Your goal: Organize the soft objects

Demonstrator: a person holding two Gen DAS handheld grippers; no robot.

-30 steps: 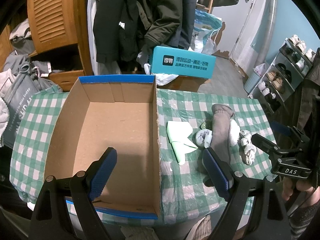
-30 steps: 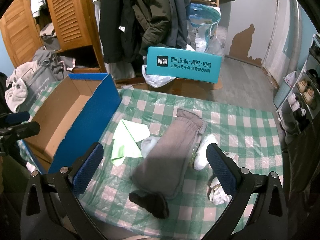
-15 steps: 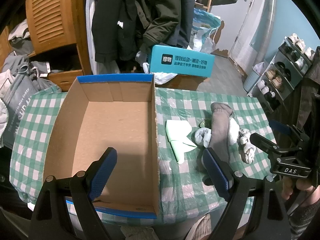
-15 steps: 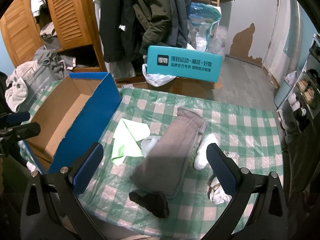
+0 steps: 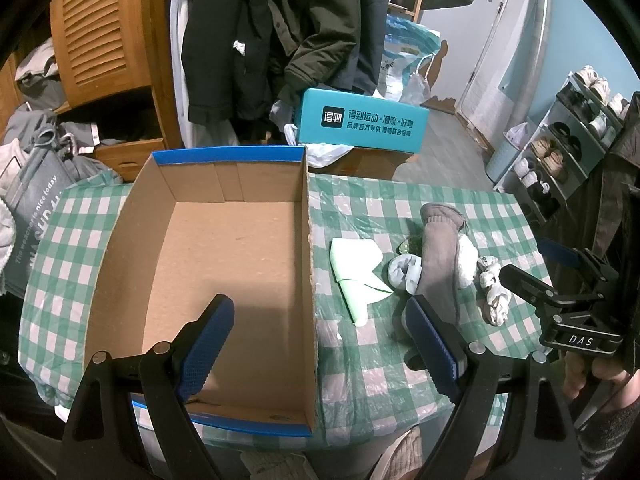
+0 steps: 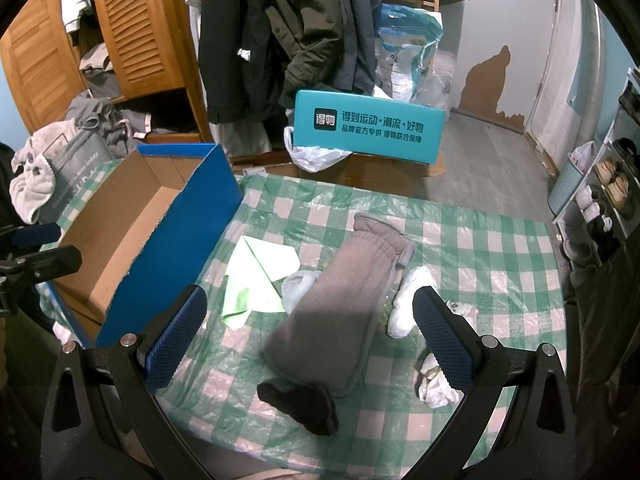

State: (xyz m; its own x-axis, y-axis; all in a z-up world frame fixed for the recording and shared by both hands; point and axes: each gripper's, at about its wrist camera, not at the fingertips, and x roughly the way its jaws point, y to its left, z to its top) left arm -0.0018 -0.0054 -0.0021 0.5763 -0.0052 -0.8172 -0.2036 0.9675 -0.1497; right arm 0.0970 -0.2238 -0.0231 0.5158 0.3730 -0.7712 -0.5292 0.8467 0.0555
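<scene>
- Since a second ago the left wrist view has shifted slightly, so the open cardboard shoebox with blue outer walls sits a little lower in it; the soft things on the table with the green-and-white checked plastic cloth lie as they did.
- Left gripper hangs above the near part of the table, its blue-padded fingers spread wide and holding nothing; one finger is over the box floor, the other over the cloth beside the box.
- Right gripper hovers over the near right part of the table, fingers wide apart and empty, the long grey knitted sock lying between them in its view.
- That sock runs from mid-table toward the near edge, resting on a rolled pale blue sock and touching a fluffy white sock on its right.
- A small black sock lies at its near end, close to the near edge.
- A folded pale green cloth lies flat between the box and the socks.
- A crumpled white patterned sock lies toward the near right corner.
- The box stands empty on the left side of the table.
- A teal printed carton stands beyond the far edge.
</scene>
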